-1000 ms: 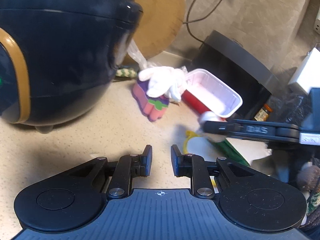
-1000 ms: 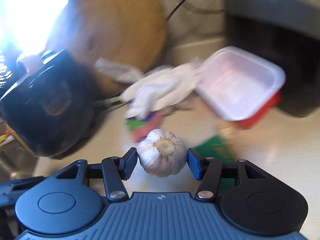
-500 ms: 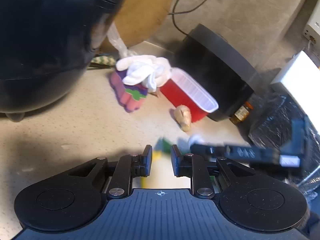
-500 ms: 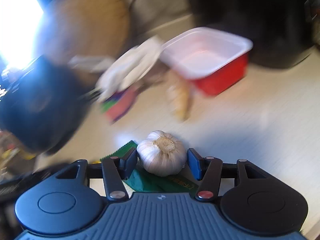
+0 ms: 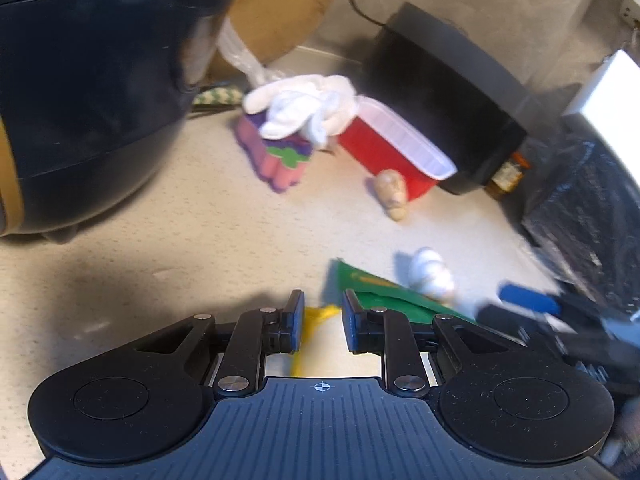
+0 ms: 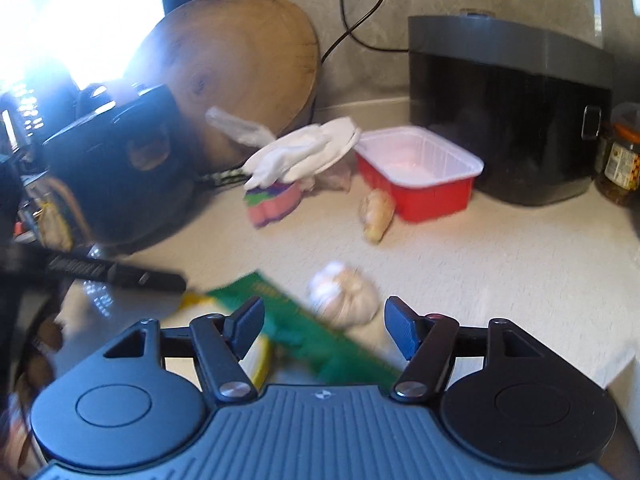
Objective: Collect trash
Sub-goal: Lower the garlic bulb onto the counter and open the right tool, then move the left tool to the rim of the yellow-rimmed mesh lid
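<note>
A white garlic bulb [image 6: 344,300] lies on the counter just beyond my right gripper [image 6: 324,322], which is open and empty. The bulb also shows in the left wrist view [image 5: 432,276], right of a green wrapper [image 5: 384,298]. The wrapper runs under the right gripper [image 6: 304,328]. My left gripper [image 5: 322,316] hovers low over a yellow scrap [image 5: 316,316], jaws a narrow gap apart with nothing between them. A red tray with a white inside [image 6: 416,172], a piece of ginger [image 6: 376,212], a white cloth [image 6: 304,152] and a pink sponge [image 6: 272,204] lie further back.
A black rice cooker [image 5: 92,92] fills the left. A round wooden board [image 6: 236,68] leans on the wall. A dark box appliance [image 6: 512,104] stands behind the tray, a jar [image 6: 620,160] beside it. A black bag [image 5: 584,216] sits at the right.
My right gripper opened and let go of the garlic bulb, which now rests on the counter by the green wrapper. The right gripper drew back. The left gripper stayed low and shifted slightly.
</note>
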